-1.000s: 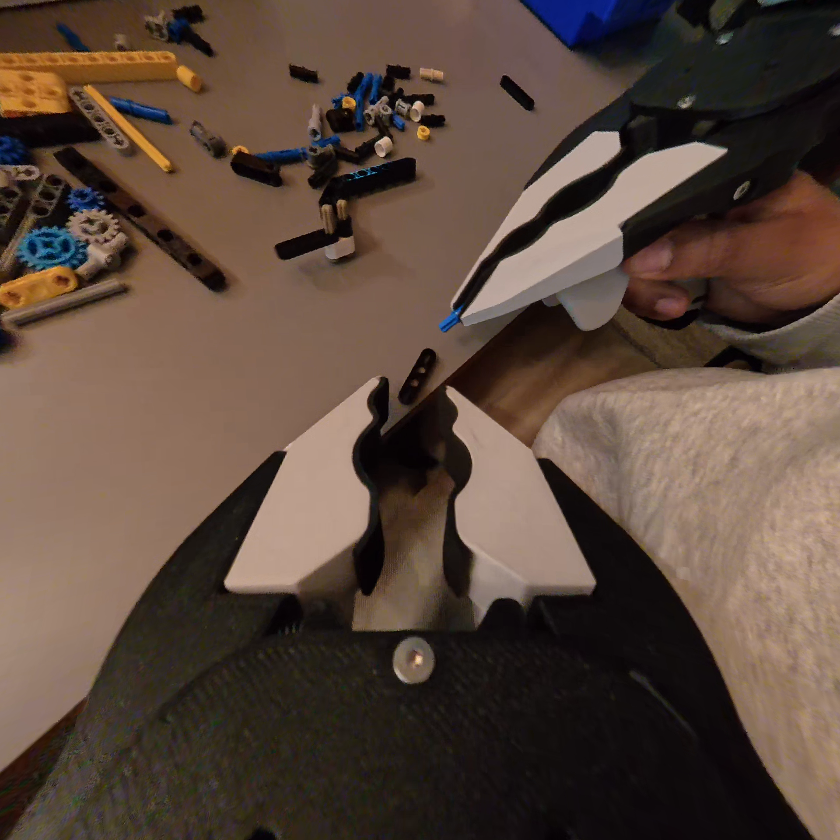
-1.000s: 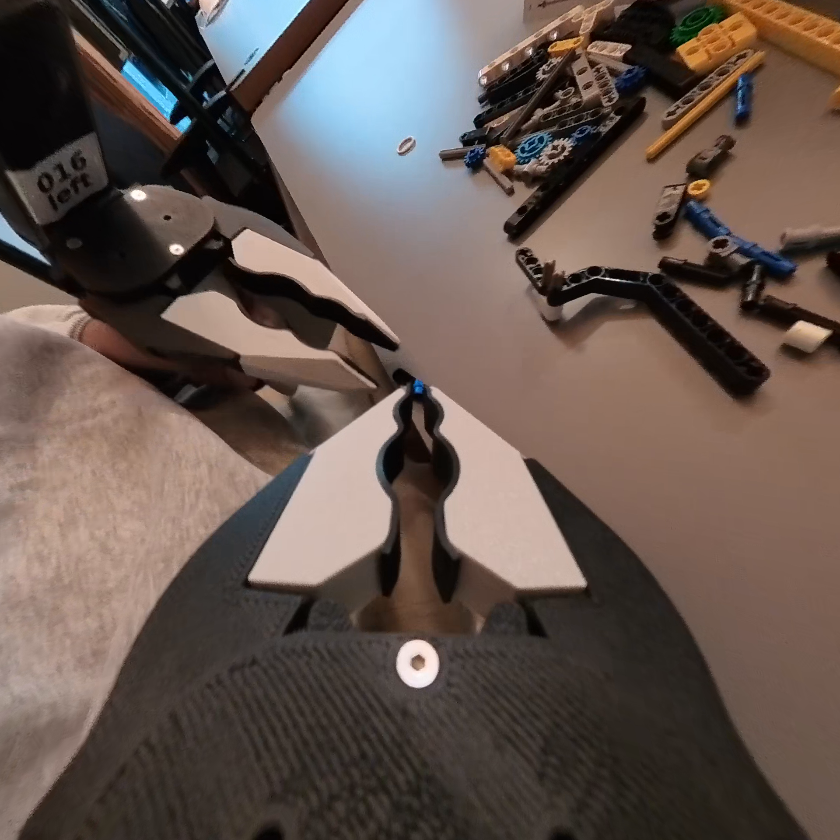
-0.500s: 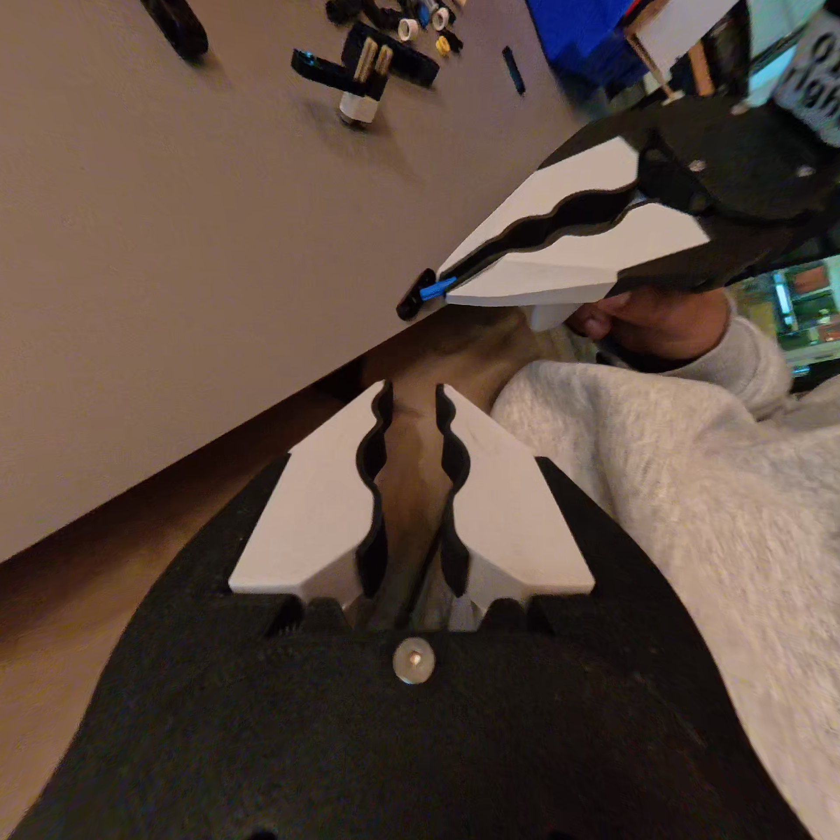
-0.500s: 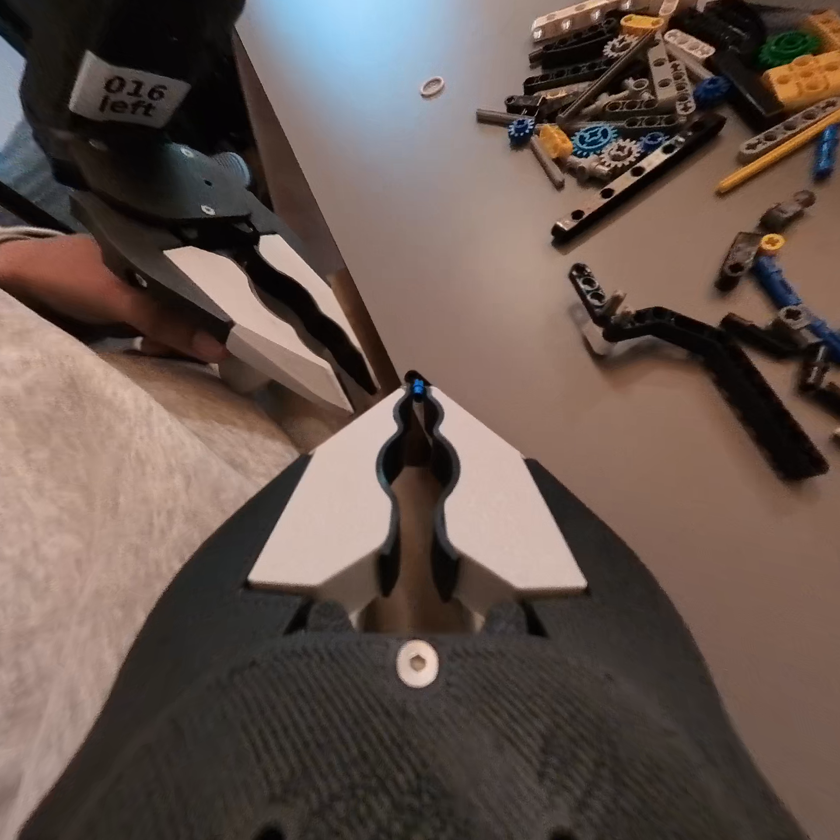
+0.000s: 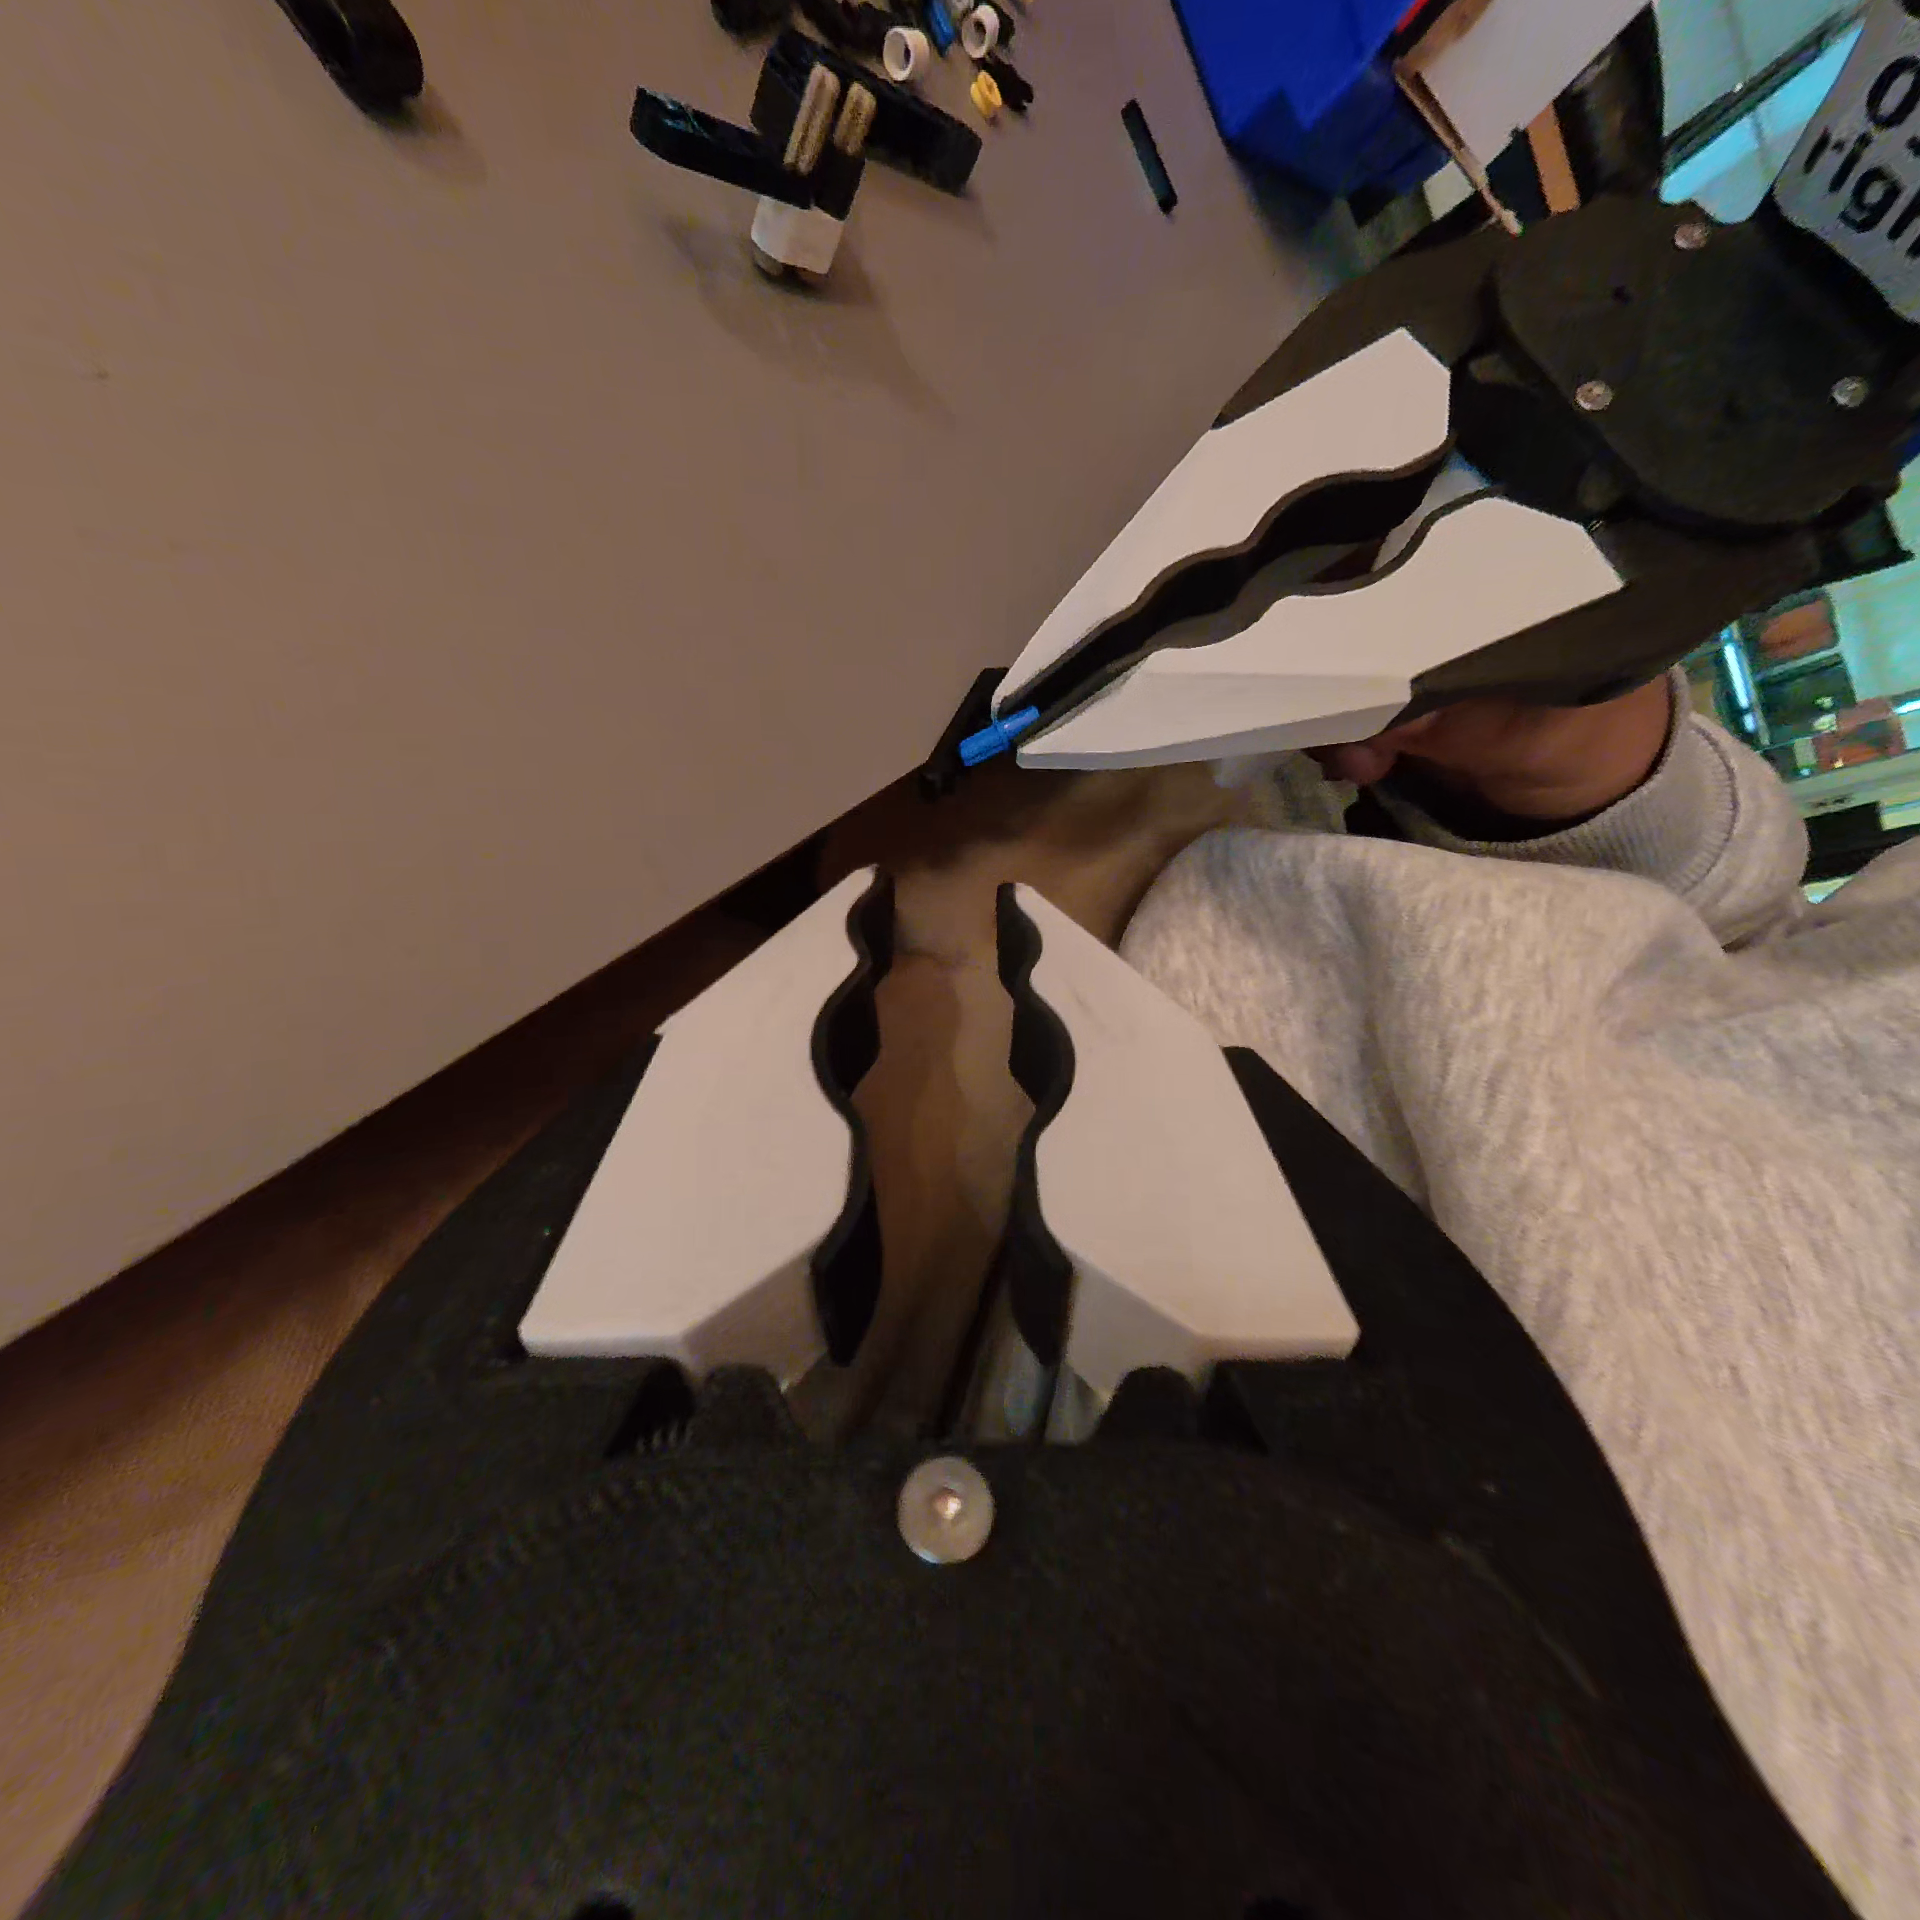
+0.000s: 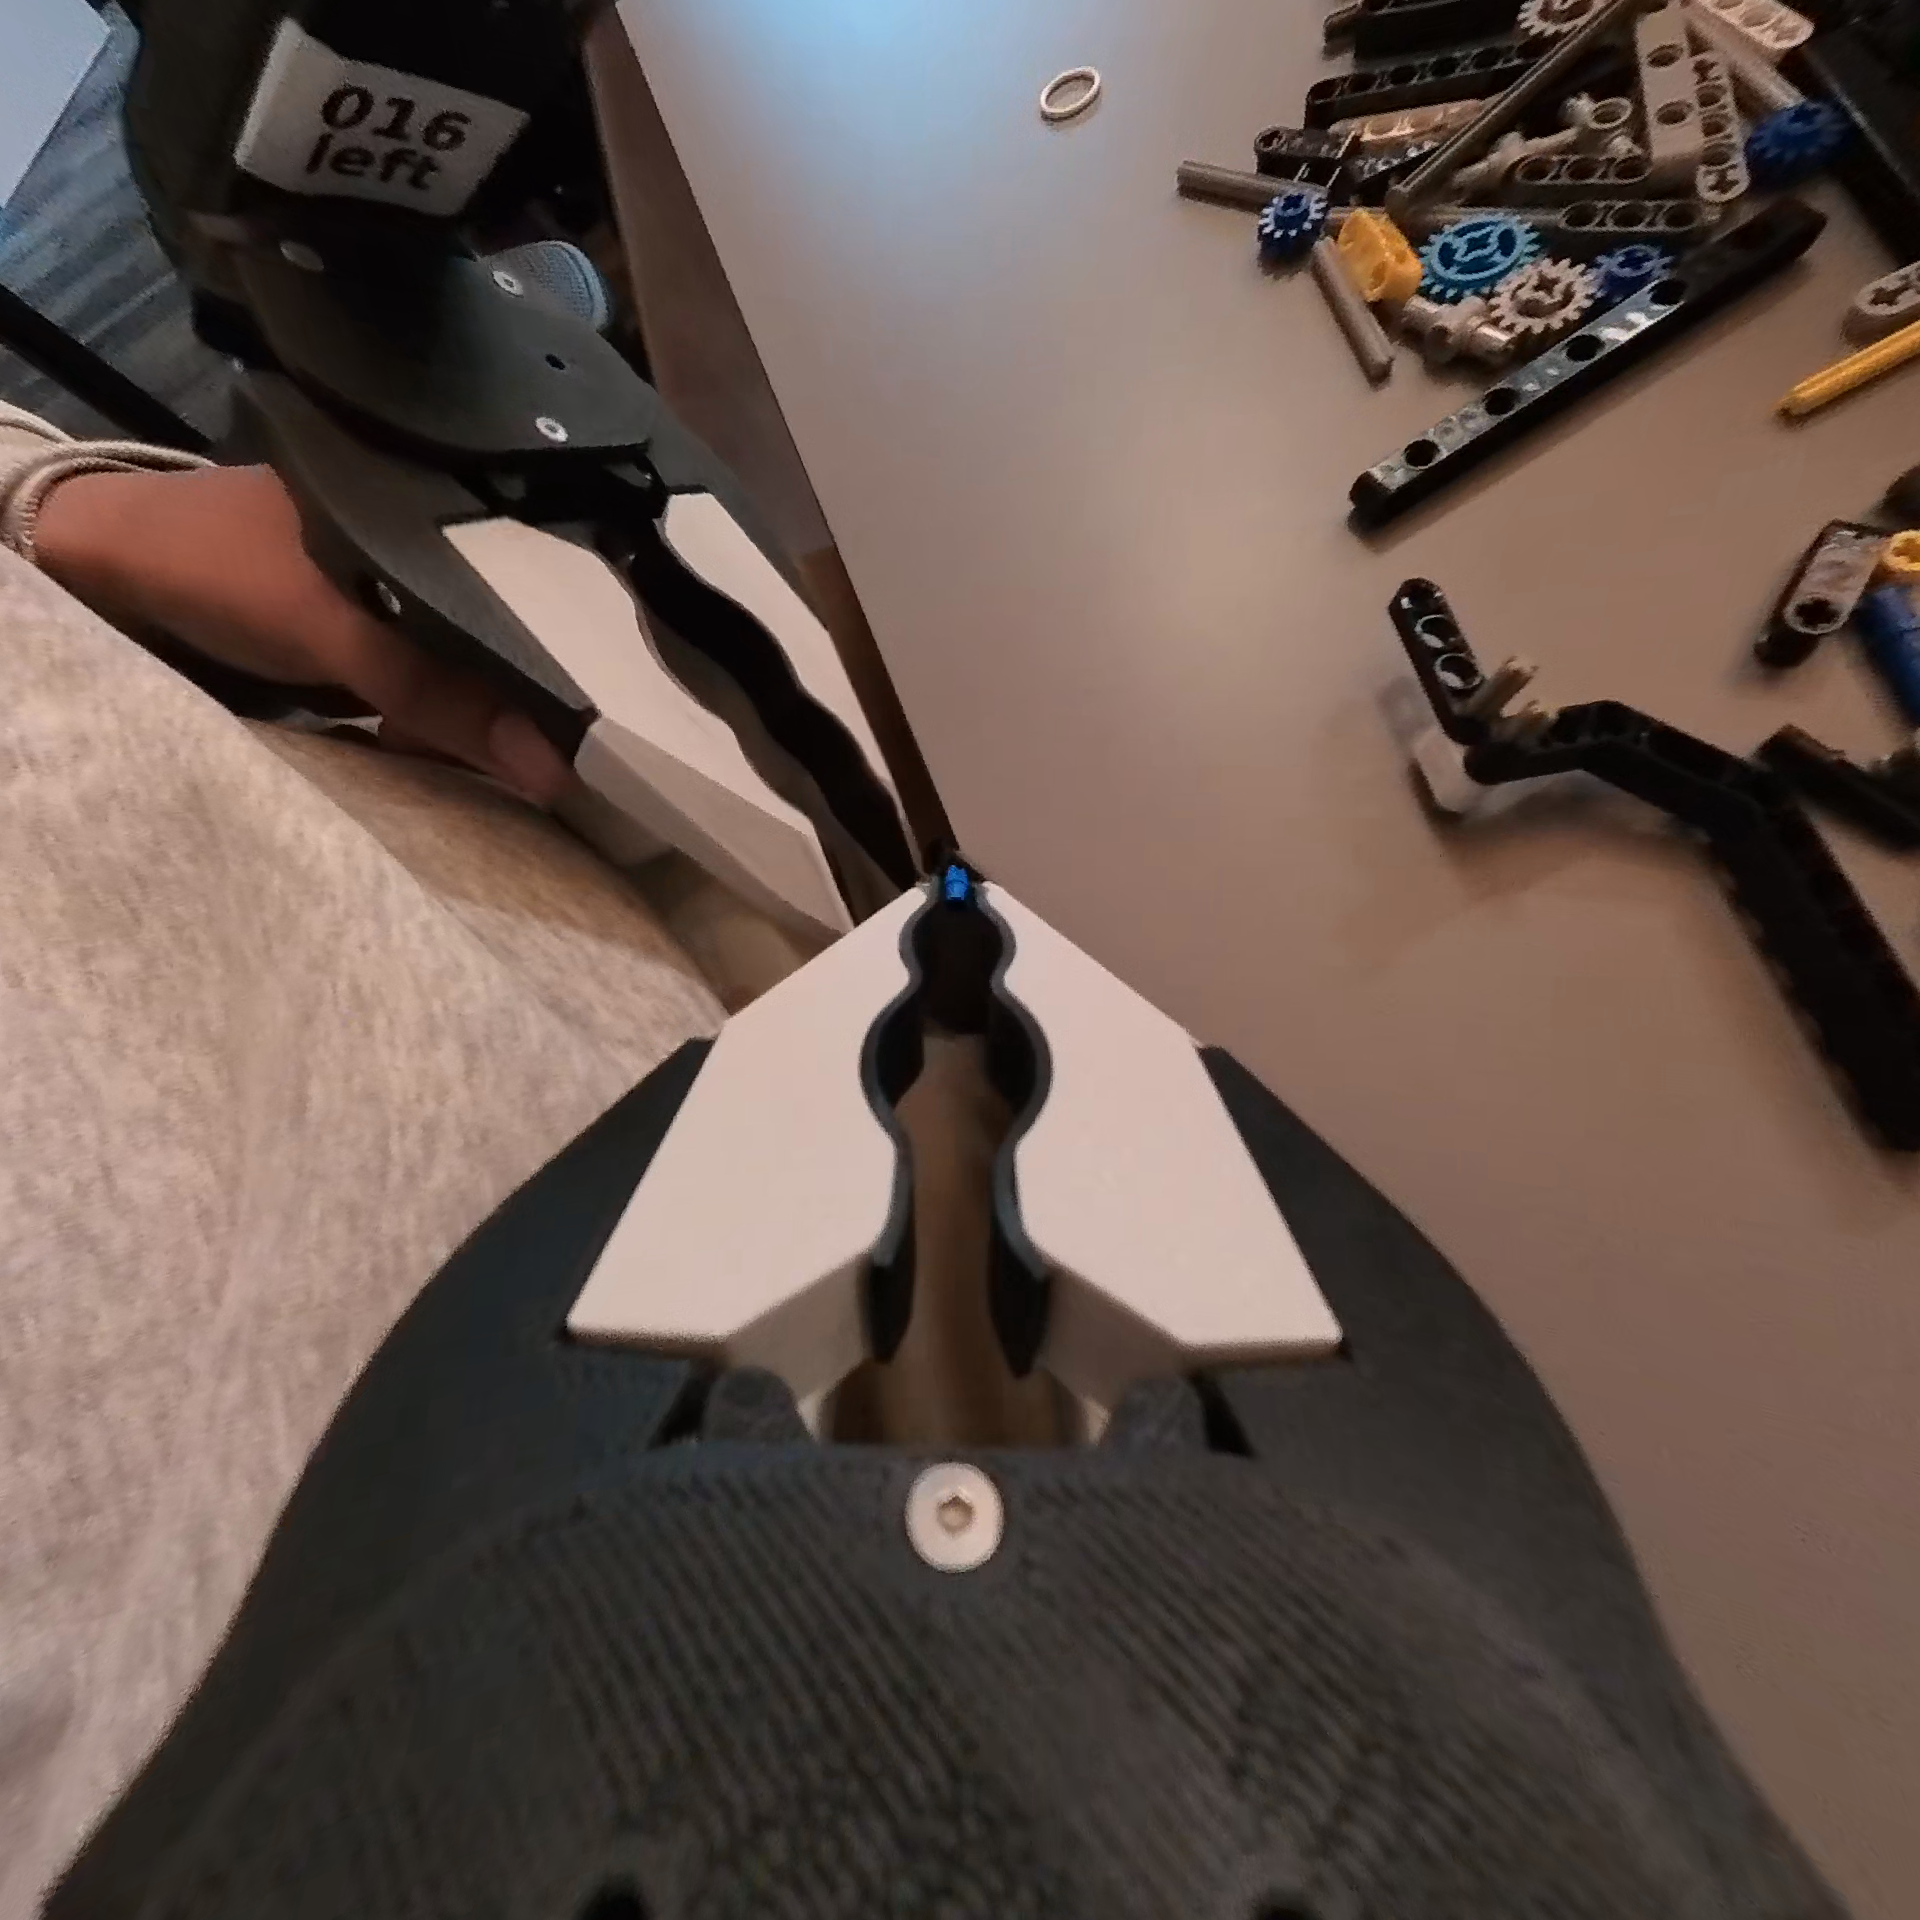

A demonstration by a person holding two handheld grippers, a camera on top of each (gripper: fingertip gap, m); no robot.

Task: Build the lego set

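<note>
My right gripper (image 6: 956, 888) is shut on a small blue pin (image 6: 954, 886) at its tips. In the left wrist view the right gripper (image 5: 1013, 727) holds the blue pin (image 5: 995, 734) against a short black beam (image 5: 956, 750) at the table's near edge. My left gripper (image 5: 940, 894) is open and empty, just below and in front of that edge. It shows in the right wrist view (image 6: 883, 852), with its tips close beside the pin. A bent black beam assembly with a white piece (image 6: 1662, 769) lies farther in on the table and shows in the left wrist view (image 5: 810, 156).
A pile of loose beams, gears and axles (image 6: 1507, 260) lies at the far right, with a small white ring (image 6: 1070, 94) apart from it. A blue bin (image 5: 1299, 83) stands at the table's far edge. Grey sleeves (image 5: 1507, 1143) fill the space beside the wooden table edge (image 5: 416, 1101).
My left gripper has dropped and tilted from over the table to below its edge. My right gripper has brought the blue pin against the short black beam at the edge.
</note>
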